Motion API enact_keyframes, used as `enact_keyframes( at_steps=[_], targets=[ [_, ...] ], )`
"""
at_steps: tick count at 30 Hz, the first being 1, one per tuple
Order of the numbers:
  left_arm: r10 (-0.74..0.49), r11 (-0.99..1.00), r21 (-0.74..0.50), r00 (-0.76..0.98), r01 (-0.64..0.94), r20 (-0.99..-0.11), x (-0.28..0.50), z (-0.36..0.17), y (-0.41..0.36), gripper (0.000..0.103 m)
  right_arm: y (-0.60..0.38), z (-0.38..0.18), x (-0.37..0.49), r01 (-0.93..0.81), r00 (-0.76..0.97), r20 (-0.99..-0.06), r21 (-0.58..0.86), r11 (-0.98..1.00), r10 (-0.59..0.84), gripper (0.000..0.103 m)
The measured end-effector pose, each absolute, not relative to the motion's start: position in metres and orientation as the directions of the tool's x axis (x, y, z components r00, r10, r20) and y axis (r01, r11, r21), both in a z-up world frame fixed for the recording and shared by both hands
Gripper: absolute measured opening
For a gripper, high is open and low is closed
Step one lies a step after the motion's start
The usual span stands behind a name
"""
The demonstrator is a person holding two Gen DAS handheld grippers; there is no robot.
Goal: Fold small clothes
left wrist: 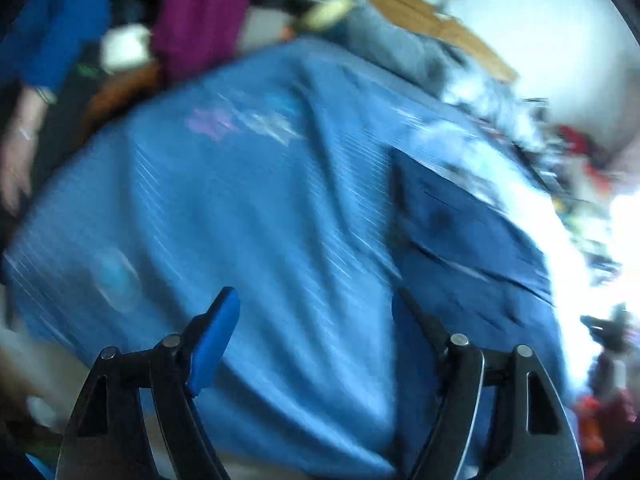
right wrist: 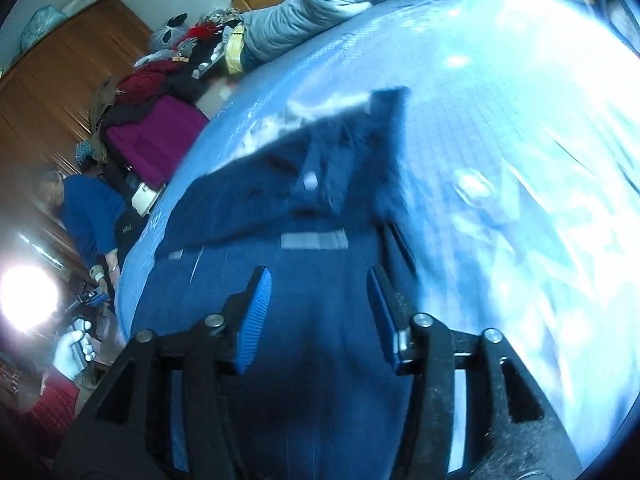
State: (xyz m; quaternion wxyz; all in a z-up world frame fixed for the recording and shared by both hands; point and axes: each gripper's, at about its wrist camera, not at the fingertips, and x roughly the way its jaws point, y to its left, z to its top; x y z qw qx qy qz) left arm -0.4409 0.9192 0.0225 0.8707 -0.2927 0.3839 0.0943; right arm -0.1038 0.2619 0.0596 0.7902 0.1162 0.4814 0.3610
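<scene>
Both tools are spread wide and hold nothing. In the right wrist view the right gripper (right wrist: 318,312) hovers with its ribbed blue pads (right wrist: 256,316) apart over a dark navy garment (right wrist: 304,208) that fills the lower centre of the frame; a pale label strip (right wrist: 314,240) crosses it just above the pads, and its far edge looks rumpled and turned up toward the middle of the frame. The garment lies on a light blue bedspread (right wrist: 480,128). In the left wrist view, heavily smeared by motion, the left gripper (left wrist: 316,320) is open over the bare bedspread, with the garment at centre right of the frame, beside the right-hand finger rather than between the two.

By my reading this is the stage between grasps — laying out or starting a fold, with no edge yet taken. The next move calls for the left tool to shift toward the garment and each tool to close on an edge or corner — pinching only the garment's fabric, not the cover under it
</scene>
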Motion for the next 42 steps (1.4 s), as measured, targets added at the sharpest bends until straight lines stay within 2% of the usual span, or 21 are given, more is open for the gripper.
enact_keyframes(
  at_steps=[3, 7, 13, 17, 21, 23, 25, 29, 31, 32, 33, 34, 37, 40, 42],
  targets=[
    [-0.259, 0.776, -0.563, 0.672, -0.283, -0.694, -0.458, 0.002, 0.886, 0.081, 0.225, 0.055, -0.150, -0.437, 0.253, -0.736, 0.492, 0.753, 0.628, 0.053],
    [-0.379, 0.721, -0.641, 0.624, -0.264, -0.683, -0.491, -0.032, 0.852, 0.081, 0.208, 0.028, -0.196, -0.387, 0.152, -0.788, 0.507, 0.770, 0.596, 0.054],
    [-0.434, 0.692, -0.664, 0.573, -0.283, -0.696, -0.522, -0.062, 0.839, 0.081, 0.218, -0.020, -0.227, -0.357, 0.022, -0.808, 0.544, 0.759, 0.589, 0.054],
    [-0.440, 0.661, -0.693, 0.599, -0.288, -0.669, -0.520, -0.071, 0.841, 0.081, 0.228, -0.025, -0.231, -0.383, -0.010, -0.816, 0.537, 0.752, 0.578, 0.054],
    [-0.473, 0.637, -0.721, 0.599, -0.274, -0.646, -0.518, -0.072, 0.846, 0.083, 0.231, -0.033, -0.232, -0.394, -0.059, -0.820, 0.544, 0.741, 0.570, 0.060],
    [-0.514, 0.541, -0.809, 0.673, -0.228, -0.533, -0.523, -0.057, 0.855, 0.077, 0.235, -0.033, -0.233, -0.403, -0.069, -0.825, 0.537, 0.741, 0.560, 0.060],
    [-0.465, 0.507, -0.846, 0.775, -0.163, -0.428, -0.533, -0.021, 0.870, 0.077, 0.237, -0.034, -0.235, -0.406, -0.075, -0.827, 0.535, 0.741, 0.557, 0.061],
    [-0.415, 0.562, -0.822, 0.890, 0.090, -0.187, -0.567, 0.098, 0.878, 0.079, 0.239, -0.042, -0.232, -0.380, -0.102, -0.829, 0.544, 0.748, 0.550, 0.061],
    [-0.423, 0.581, -0.790, 0.902, 0.195, -0.088, -0.581, 0.140, 0.877, 0.086, 0.243, -0.043, -0.231, -0.377, -0.107, -0.830, 0.543, 0.750, 0.547, 0.061],
    [-0.426, 0.589, -0.777, 0.903, 0.224, -0.062, -0.588, 0.152, 0.878, 0.089, 0.244, -0.043, -0.232, -0.381, -0.104, -0.832, 0.540, 0.750, 0.545, 0.062],
    [-0.425, 0.595, -0.770, 0.904, 0.233, -0.055, -0.595, 0.158, 0.880, 0.097, 0.245, -0.042, -0.232, -0.384, -0.100, -0.832, 0.538, 0.750, 0.546, 0.062],
    [-0.416, 0.602, -0.772, 0.905, 0.204, -0.085, -0.598, 0.157, 0.883, 0.100, 0.244, -0.041, -0.232, -0.388, -0.097, -0.832, 0.537, 0.749, 0.546, 0.062],
    [-0.361, 0.626, -0.780, 0.883, -0.009, -0.300, -0.589, 0.113, 0.893, 0.099, 0.247, -0.037, -0.236, -0.411, -0.090, -0.838, 0.524, 0.746, 0.539, 0.063],
    [-0.367, 0.589, -0.792, 0.820, -0.160, -0.439, -0.578, 0.042, 0.891, 0.098, 0.251, -0.035, -0.241, -0.444, -0.086, -0.852, 0.496, 0.746, 0.516, 0.064],
    [-0.385, 0.574, -0.789, 0.778, -0.219, -0.496, -0.570, 0.005, 0.885, 0.097, 0.253, -0.032, -0.244, -0.460, -0.086, -0.858, 0.485, 0.744, 0.506, 0.065]
  ],
)
